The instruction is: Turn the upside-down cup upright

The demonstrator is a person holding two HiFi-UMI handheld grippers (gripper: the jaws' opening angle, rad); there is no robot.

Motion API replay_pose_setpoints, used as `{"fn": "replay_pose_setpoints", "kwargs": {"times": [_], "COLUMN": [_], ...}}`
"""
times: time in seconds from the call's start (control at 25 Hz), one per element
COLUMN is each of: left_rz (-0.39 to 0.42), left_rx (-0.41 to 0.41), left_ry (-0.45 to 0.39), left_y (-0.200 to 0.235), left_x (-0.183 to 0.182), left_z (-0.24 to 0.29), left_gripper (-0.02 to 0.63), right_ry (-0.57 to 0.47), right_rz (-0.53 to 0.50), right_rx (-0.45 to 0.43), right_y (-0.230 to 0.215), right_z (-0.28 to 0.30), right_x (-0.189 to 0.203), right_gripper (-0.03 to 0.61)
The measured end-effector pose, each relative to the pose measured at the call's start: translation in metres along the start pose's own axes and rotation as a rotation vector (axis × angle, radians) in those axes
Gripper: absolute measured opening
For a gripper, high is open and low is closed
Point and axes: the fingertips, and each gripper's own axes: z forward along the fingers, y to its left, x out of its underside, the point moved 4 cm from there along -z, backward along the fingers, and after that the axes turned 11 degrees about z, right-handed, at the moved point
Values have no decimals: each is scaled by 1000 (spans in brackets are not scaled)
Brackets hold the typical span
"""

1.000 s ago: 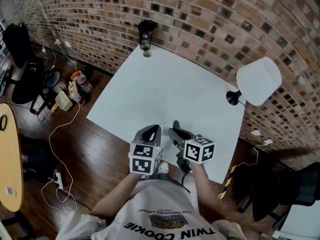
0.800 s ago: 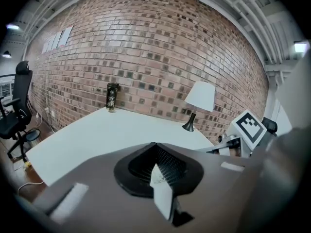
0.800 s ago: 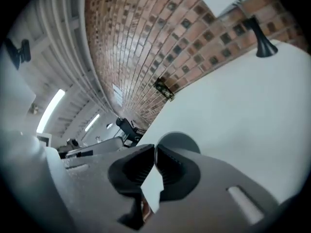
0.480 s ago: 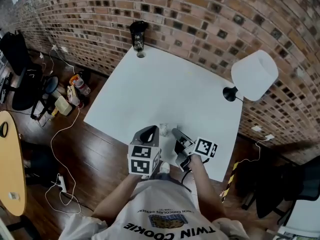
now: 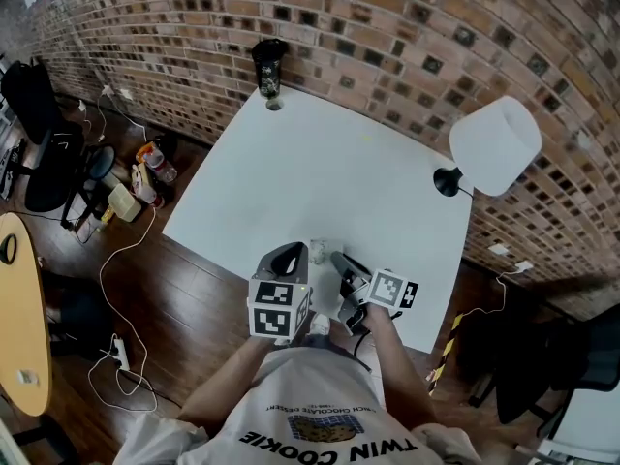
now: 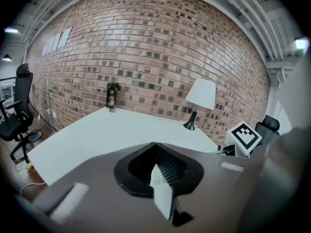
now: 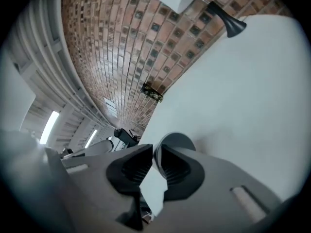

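The right gripper (image 5: 337, 258), lower centre of the head view, is finishing a roll, and its jaws are easing a slit apart round the wall of the cup (image 5: 318, 250), which is sitting near the table's (image 5: 291, 163) bottom edge. I am judging the flip all but done and the release beginning, though which way up the cup stands is too small to tell. The left gripper (image 5: 293, 252) is staying put just left of the cup, jaws together and empty, and I am counting one cup, two grippers, one lamp (image 5: 495, 147) and one dark tumbler (image 5: 268, 66).
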Motion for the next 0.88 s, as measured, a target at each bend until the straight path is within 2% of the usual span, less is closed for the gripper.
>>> {"fn": "replay_pose_setpoints", "kwargs": {"times": [0.32,0.56,0.68,0.8,0.88], "left_rz": [-6,-12,-18,-19,-20], "left_rx": [-2,-4,-3,-2,-4], "left_ry": [1,0,-2,-4,-5], "left_y": [3,5,6,5,6], "left_x": [3,3,3,4,5], "left_z": [1,-1,-2,-2,-2], "left_gripper": [3,3,3,3,3], "right_ry": [34,42,35,40,66], "right_rz": [-223,-185,-211,-332,-495], "right_rx": [101,101,128,175,214], "right_y": [12,8,7,12,21], "right_z": [2,0,-4,-6,-6], "right_x": [2,3,1,-2,-2], "right_gripper": [95,100,114,146,160]}}
